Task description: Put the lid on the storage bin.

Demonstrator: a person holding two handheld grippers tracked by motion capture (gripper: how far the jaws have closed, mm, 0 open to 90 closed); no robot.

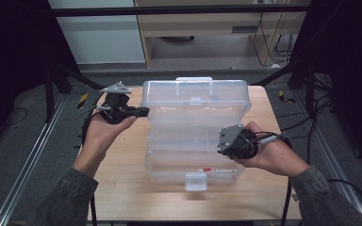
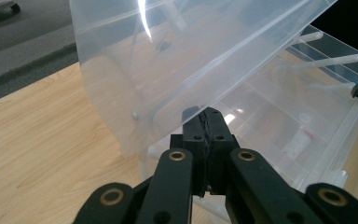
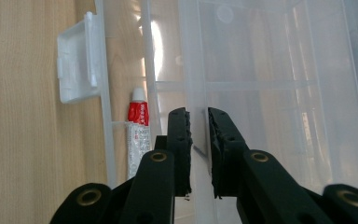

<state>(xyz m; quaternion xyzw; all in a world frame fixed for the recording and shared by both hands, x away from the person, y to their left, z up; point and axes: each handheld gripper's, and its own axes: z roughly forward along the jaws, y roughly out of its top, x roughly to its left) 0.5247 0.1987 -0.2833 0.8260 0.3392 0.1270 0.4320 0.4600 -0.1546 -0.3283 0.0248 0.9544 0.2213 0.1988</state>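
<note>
Wooden table [image 1: 122, 188] bears a clear box [image 1: 195, 141] holding seemingly a tube [image 3: 137, 135]; both claws pinch its lid [image 2: 168, 70].

Wooden table [image 1: 122, 160] (black cables [image 1: 311, 127] beyond)

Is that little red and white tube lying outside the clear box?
No, the tube lies inside the clear box, in a compartment just behind its front wall.

one clear box [image 1: 195, 136], one tube [image 3: 137, 135] (red-capped), two grippers [image 1: 143, 111]
</note>
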